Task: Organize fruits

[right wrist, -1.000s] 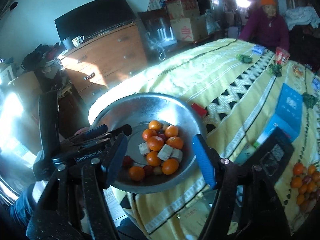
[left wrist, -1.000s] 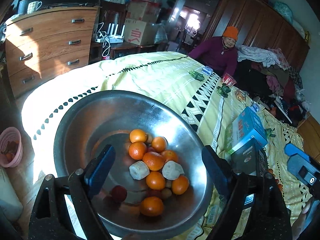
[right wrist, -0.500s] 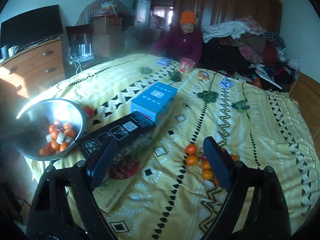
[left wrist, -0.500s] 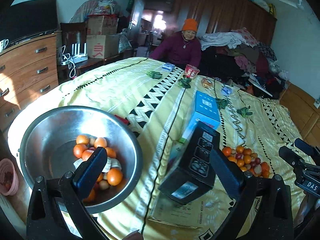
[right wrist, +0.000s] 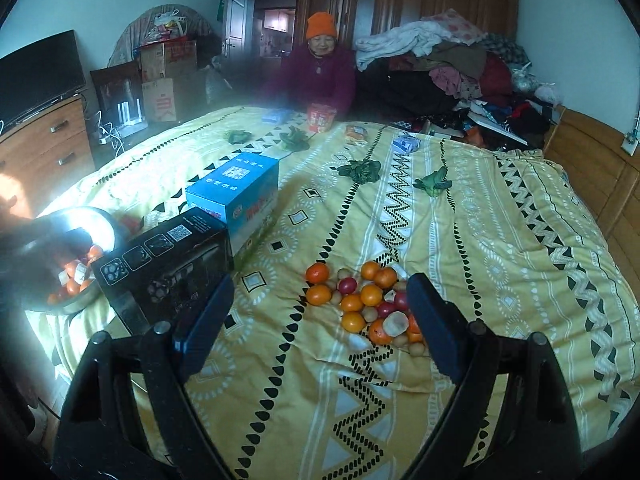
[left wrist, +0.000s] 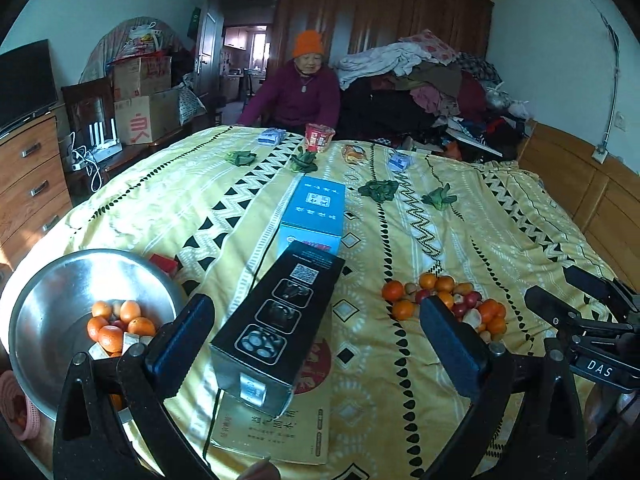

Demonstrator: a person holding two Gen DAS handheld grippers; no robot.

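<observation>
A pile of loose fruit (right wrist: pixel 362 304), oranges, small red ones and pale chunks, lies on the yellow bedspread (right wrist: pixel 480 240). The same fruit pile (left wrist: pixel 444 300) shows at the right in the left wrist view. A steel bowl (left wrist: pixel 48 280) holding several oranges (left wrist: pixel 116 324) stands at the bed's left edge; the bowl (right wrist: pixel 96 220) is blurred in the right wrist view. My left gripper (left wrist: pixel 316 340) is open over a black box (left wrist: pixel 276 328), nothing between its fingers. My right gripper (right wrist: pixel 316 320) is open just short of the pile, its right finger (right wrist: pixel 436 332) beside the fruit.
A blue box (left wrist: pixel 316 208) lies behind the black box. Leafy greens (right wrist: pixel 360 170), small packets and a red cup (right wrist: pixel 320 118) are scattered farther back. A person in an orange hat (left wrist: pixel 298 92) sits at the far side. A dresser (left wrist: pixel 28 184) stands left, a clothes heap right.
Both views swung right, away from the steel bowl and toward the fruit pile on the bedspread. Both grippers' jaws stand wider than a second ago.
</observation>
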